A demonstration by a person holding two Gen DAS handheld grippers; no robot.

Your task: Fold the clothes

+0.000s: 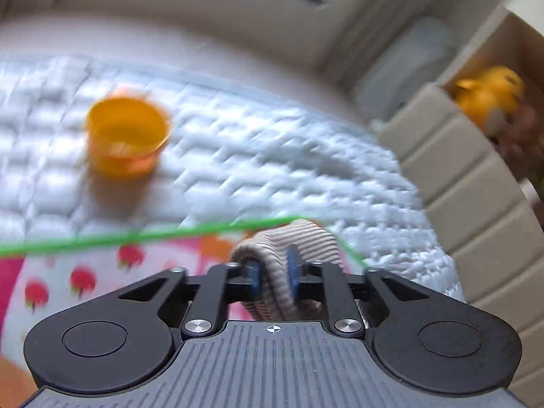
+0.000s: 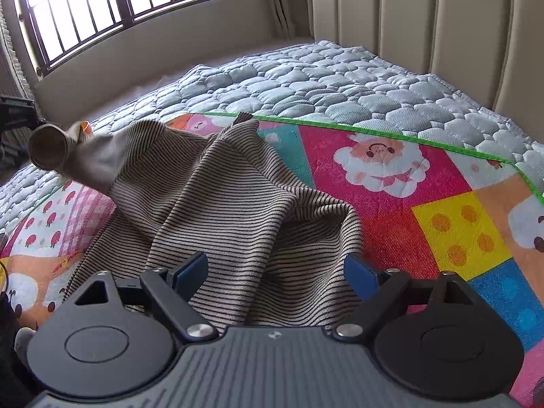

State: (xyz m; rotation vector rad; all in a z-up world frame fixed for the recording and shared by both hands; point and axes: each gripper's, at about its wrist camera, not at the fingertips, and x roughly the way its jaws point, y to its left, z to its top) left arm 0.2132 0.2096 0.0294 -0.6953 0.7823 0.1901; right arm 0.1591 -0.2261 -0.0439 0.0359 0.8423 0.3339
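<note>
The left wrist view is smeared with motion blur, so fine detail is hard to make out there. At the bottom centre of that frame the left gripper is clamped narrow on a bunched fold of the beige, dark-striped knit garment; the cloth bulges up between the blue pads and its lower part is hidden behind the gripper body. In the upper left of that frame a blurred orange plastic cup stands upright on the pale blue quilted mattress cover. At the right edge a blurred orange object sits in a brown box-like opening; what it is cannot be told.

In the right wrist view the right gripper stands wide, its blue pads well apart on either side of the garment, gripping nothing. The garment lies rumpled across the middle of the frame on a colourful play mat with cartoon sheep and a green border; its near hem is cut off behind the gripper body. One sleeve is lifted towards the left edge, its round cuff opening facing the camera. What holds it up is hard to see; a dark shape sits at the frame's left edge just above it.

The mat covers the near part of the bed, with the quilted cover showing beyond its green border. A beige padded headboard with vertical panels fills the upper right of the frame, and a barred window, bright with daylight, the upper left.
</note>
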